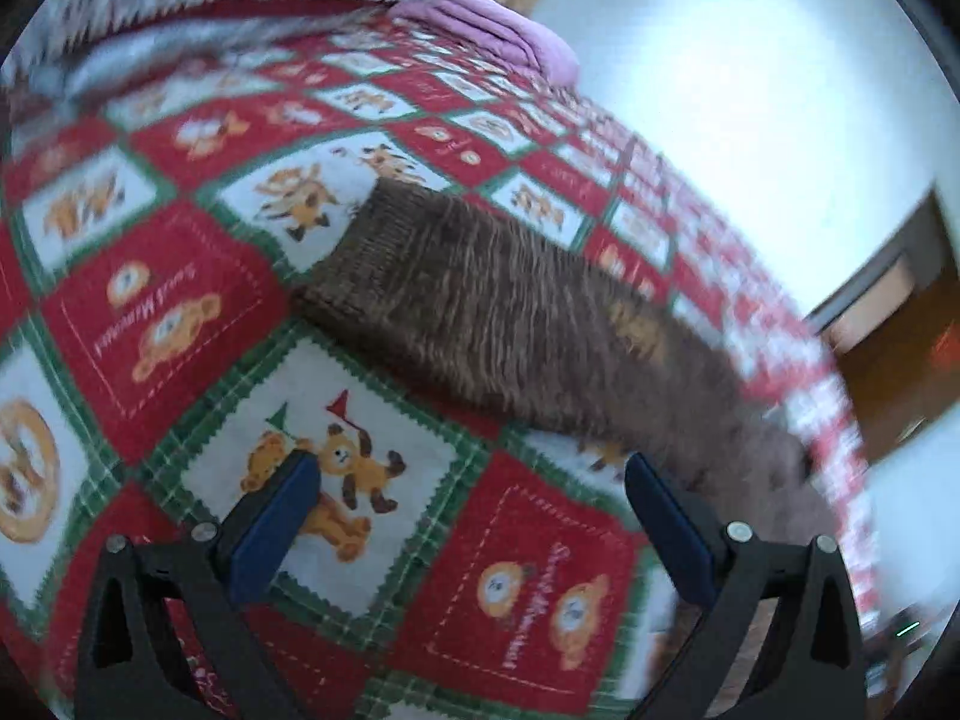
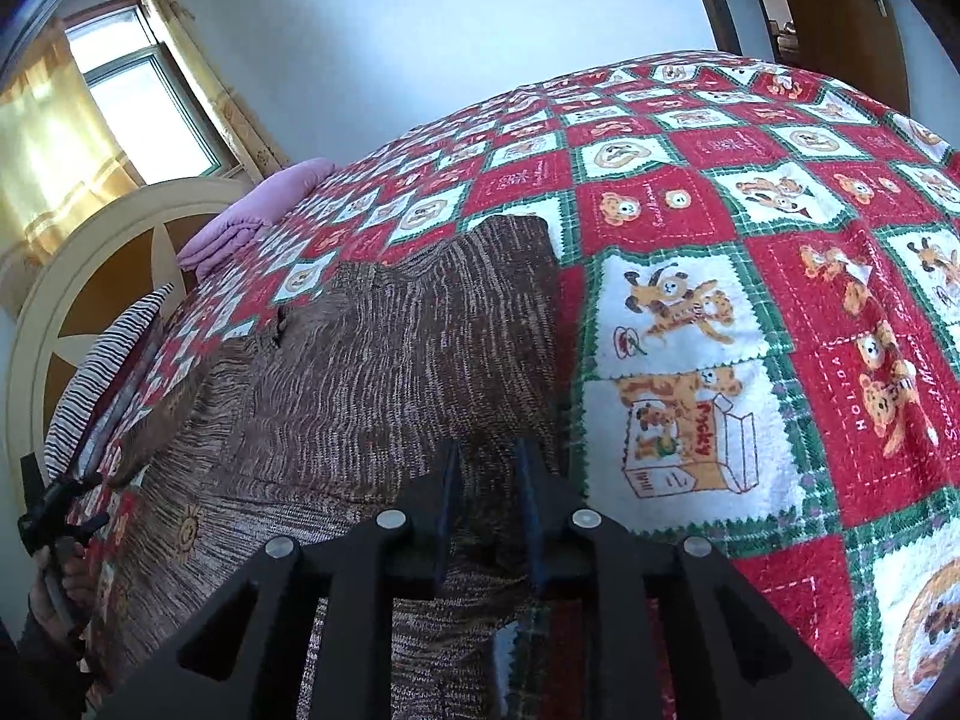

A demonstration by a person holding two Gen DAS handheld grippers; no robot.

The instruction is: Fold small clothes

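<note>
A small brown knitted sweater (image 2: 384, 360) lies spread on a bed with a red, green and white teddy-bear blanket (image 2: 720, 276). In the left wrist view one sleeve (image 1: 480, 306) of the sweater stretches across the blanket (image 1: 180, 312), cuff toward the upper left. My left gripper (image 1: 474, 480) is open and empty, hovering above the blanket just short of the sleeve. My right gripper (image 2: 489, 462) has its jaws nearly together over the sweater's lower edge; brown knit shows between the jaws.
A folded purple cloth (image 1: 504, 24) lies at the far end of the bed, also in the right wrist view (image 2: 252, 216). A striped pillow (image 2: 102, 360) sits at the bed's left side. A window with yellow curtains (image 2: 120, 102) and a wooden door (image 2: 840, 12) lie beyond.
</note>
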